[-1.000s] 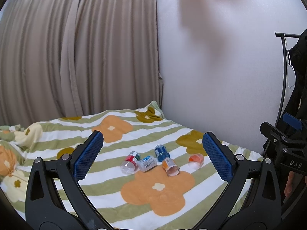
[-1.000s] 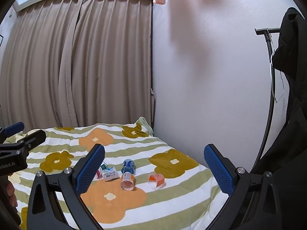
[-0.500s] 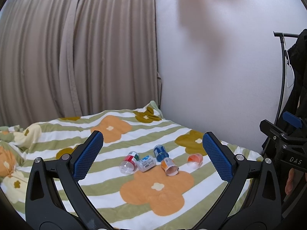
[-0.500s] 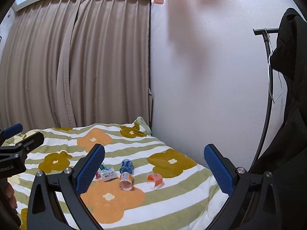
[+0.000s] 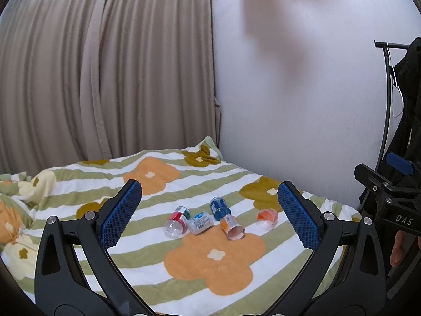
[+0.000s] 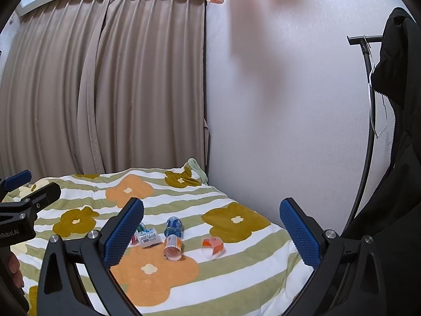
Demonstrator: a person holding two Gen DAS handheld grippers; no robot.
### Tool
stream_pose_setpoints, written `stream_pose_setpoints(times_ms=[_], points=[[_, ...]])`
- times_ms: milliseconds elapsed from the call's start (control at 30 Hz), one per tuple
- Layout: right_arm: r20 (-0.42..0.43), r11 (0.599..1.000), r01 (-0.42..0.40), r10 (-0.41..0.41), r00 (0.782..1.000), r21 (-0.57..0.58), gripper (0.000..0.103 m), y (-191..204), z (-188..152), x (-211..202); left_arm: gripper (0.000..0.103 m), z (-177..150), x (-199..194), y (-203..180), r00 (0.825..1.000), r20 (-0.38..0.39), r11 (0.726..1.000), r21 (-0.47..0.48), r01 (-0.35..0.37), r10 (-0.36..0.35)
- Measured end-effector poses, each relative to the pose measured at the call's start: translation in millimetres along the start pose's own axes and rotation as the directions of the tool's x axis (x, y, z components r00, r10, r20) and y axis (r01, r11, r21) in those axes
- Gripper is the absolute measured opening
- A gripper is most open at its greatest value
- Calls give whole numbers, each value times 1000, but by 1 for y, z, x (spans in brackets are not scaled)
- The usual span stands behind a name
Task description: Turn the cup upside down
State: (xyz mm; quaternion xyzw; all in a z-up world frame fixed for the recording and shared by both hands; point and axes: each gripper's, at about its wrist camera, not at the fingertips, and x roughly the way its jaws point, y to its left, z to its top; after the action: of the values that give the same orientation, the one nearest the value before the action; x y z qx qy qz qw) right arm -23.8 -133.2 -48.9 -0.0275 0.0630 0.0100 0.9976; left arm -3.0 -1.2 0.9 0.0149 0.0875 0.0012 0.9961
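Observation:
Several small plastic cups lie on their sides on a flowered, striped bed cover [image 5: 215, 276]: a red-banded clear cup [image 5: 175, 221], a grey labelled cup [image 5: 200, 222], a blue cup [image 5: 219, 207], an orange cup [image 5: 231, 227] and, apart to the right, a red-orange cup [image 5: 267, 217]. In the right wrist view the orange cup [image 6: 173, 247] and the red-orange cup [image 6: 212, 247] show too. My left gripper [image 5: 210, 216] is open and empty, held above and well short of the cups. My right gripper [image 6: 211, 233] is open and empty, also short of them.
A beige curtain [image 5: 105, 79] hangs behind the bed and a white wall [image 5: 289, 105] runs along its right side. A black clothes rack [image 5: 386, 100] with a dark garment [image 6: 400, 131] stands at the right. The other gripper shows at each view's edge.
Both views have shifted slightly; the cups sit a little higher and smaller in frame. The cups have not moved and both grippers stay open.

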Motion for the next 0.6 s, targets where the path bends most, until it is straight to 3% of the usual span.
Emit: stream_pose_setpoints(times_ms=[600], points=[[0, 1000, 4, -4, 1000, 0, 103, 0, -6, -2, 103, -3, -1, -1, 1000, -5, 1000, 3, 2, -2]])
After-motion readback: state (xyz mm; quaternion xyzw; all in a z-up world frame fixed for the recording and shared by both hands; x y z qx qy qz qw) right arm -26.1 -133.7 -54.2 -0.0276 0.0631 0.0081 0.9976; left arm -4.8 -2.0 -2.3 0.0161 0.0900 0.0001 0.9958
